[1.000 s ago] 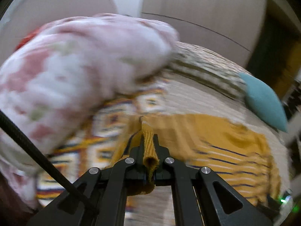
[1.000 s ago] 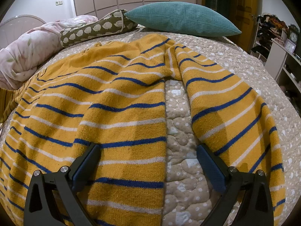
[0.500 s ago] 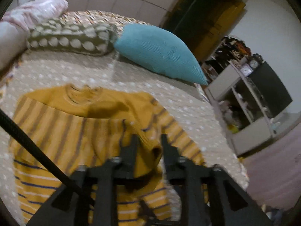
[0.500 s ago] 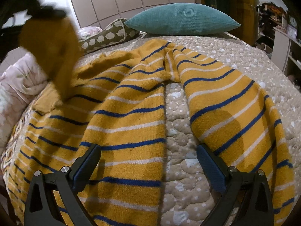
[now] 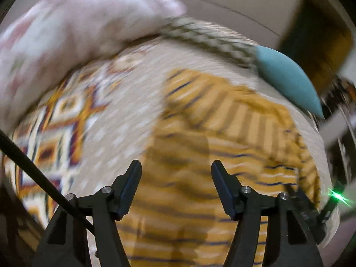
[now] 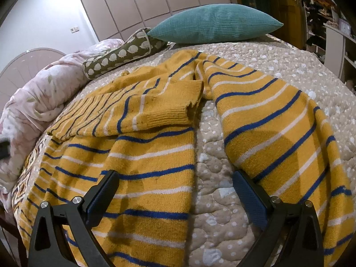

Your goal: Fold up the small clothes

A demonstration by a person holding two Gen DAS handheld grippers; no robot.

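Yellow striped sweater (image 6: 155, 155) spread flat on the quilted bed cover (image 6: 209, 200), neck toward the teal pillow (image 6: 213, 22), one sleeve (image 6: 142, 113) already laid across the chest, cuff close to the middle. Other sleeve (image 6: 278, 133) stretched out on its own side, apart from the body, a strip of bed cover showing between. Left gripper (image 5: 175, 166) above the sweater, jaws opening, nothing between them; picture there much blurred, so no fine detail of the cloth below. Right gripper (image 6: 175, 187) released too, jaws wide, hovering low over the gap between body and free sleeve, touching nothing as far as visible. Probably the step in hand: folding the second sleeve inward. Best done by pinching only the cuff or the outer edge of that sleeve, one layer, lifting just enough to clear the knit, and laying it across so that it meets the first sleeve without bunching; soft knit likely to drag and wrinkle if pulled along the cover. Smoothing of the first sleeve perhaps useful before. No box, basket or other container visible; only a flowered duvet (image 6: 37, 102) and a patterned bolster (image 6: 124, 53) beside the sweater.
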